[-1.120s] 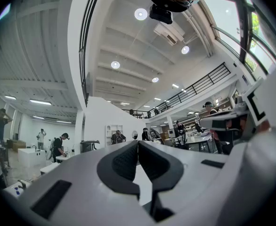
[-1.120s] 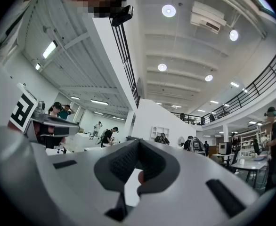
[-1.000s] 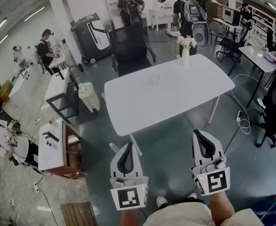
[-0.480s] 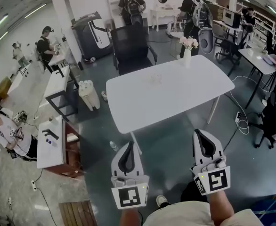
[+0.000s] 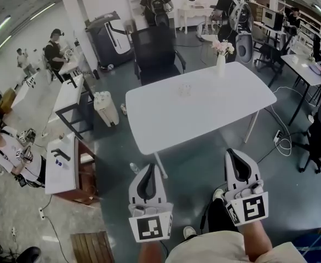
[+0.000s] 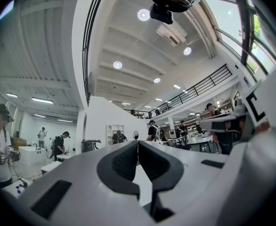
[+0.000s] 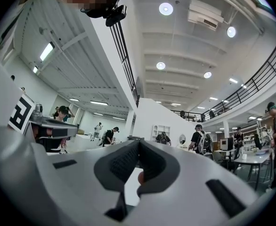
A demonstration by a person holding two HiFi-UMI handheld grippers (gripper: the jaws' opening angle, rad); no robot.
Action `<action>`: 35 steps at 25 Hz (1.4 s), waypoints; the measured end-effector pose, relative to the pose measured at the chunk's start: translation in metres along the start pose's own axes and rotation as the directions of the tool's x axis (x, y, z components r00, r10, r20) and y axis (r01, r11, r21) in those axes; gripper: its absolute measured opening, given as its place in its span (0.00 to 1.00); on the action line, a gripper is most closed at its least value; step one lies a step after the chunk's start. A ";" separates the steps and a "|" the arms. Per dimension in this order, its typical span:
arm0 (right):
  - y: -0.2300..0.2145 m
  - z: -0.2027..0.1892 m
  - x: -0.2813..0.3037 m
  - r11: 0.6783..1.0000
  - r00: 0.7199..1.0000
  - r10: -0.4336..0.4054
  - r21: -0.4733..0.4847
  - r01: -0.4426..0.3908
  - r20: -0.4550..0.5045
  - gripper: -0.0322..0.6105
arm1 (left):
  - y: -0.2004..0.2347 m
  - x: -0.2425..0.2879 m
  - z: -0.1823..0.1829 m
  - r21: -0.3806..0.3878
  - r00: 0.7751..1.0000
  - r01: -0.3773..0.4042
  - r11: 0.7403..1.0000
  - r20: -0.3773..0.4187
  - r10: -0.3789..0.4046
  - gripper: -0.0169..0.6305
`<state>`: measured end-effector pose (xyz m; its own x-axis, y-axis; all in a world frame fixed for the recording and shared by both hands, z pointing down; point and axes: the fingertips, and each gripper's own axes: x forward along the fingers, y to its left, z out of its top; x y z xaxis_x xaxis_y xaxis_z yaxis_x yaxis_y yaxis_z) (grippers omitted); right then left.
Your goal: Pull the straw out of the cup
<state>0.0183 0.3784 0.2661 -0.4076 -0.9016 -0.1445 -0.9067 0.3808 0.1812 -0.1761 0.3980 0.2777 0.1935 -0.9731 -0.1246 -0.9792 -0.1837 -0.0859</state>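
Note:
A small clear cup (image 5: pixel 185 89) stands near the far middle of the white table (image 5: pixel 204 114) in the head view; it is too small to make out a straw in it. Both grippers are held low over the floor, well short of the table's near edge. My left gripper (image 5: pixel 149 167) is shut with nothing in it, and its jaws meet at the tip in the left gripper view (image 6: pixel 138 142). My right gripper (image 5: pixel 230 152) is likewise shut and empty, its jaws touching in the right gripper view (image 7: pixel 139 142).
A vase of flowers (image 5: pixel 221 59) stands at the table's far right corner and a black office chair (image 5: pixel 156 51) behind it. A white bin (image 5: pixel 107 109) and side desks (image 5: pixel 62 163) are at left, another desk (image 5: pixel 303 67) at right. Cables (image 5: pixel 281 138) lie on the floor.
The head view has shifted a little toward the table, and a leg now shows stepping forward below the right gripper. Both grippers stay shut and level as before.

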 end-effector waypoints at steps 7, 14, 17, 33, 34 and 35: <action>-0.018 -0.017 0.027 1.000 1.000 0.013 0.026 -0.013 -0.001 0.05 | -0.005 0.031 -0.005 0.020 1.000 -0.009 1.000 -0.010 0.010 0.04; -0.066 -0.046 0.070 0.998 1.000 0.002 0.057 -0.002 -0.006 0.05 | -0.018 0.092 -0.024 0.046 0.999 -0.013 0.999 -0.042 0.015 0.04; -0.094 -0.057 0.092 0.998 1.000 0.002 0.058 -0.001 -0.010 0.05 | -0.028 0.127 -0.031 0.055 0.998 -0.014 0.998 -0.056 0.017 0.04; -0.258 -0.101 0.186 0.992 1.000 0.012 0.127 -0.013 0.004 0.05 | -0.123 0.306 -0.028 0.081 0.998 -0.006 0.997 -0.070 0.012 0.04; -0.268 -0.103 0.189 0.991 1.000 0.011 0.130 -0.011 0.004 0.05 | -0.130 0.315 -0.028 0.080 0.997 -0.008 0.997 -0.071 0.013 0.04; -0.278 -0.106 0.192 0.991 1.000 0.009 0.133 -0.010 0.004 0.05 | -0.136 0.323 -0.028 0.081 0.997 -0.009 0.997 -0.072 0.015 0.04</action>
<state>0.2040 0.0777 0.2907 -0.4164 -0.8973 -0.1466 -0.9091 0.4133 0.0521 0.0179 0.1043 0.2765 0.1739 -0.9833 -0.0542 -0.9728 -0.1629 -0.1646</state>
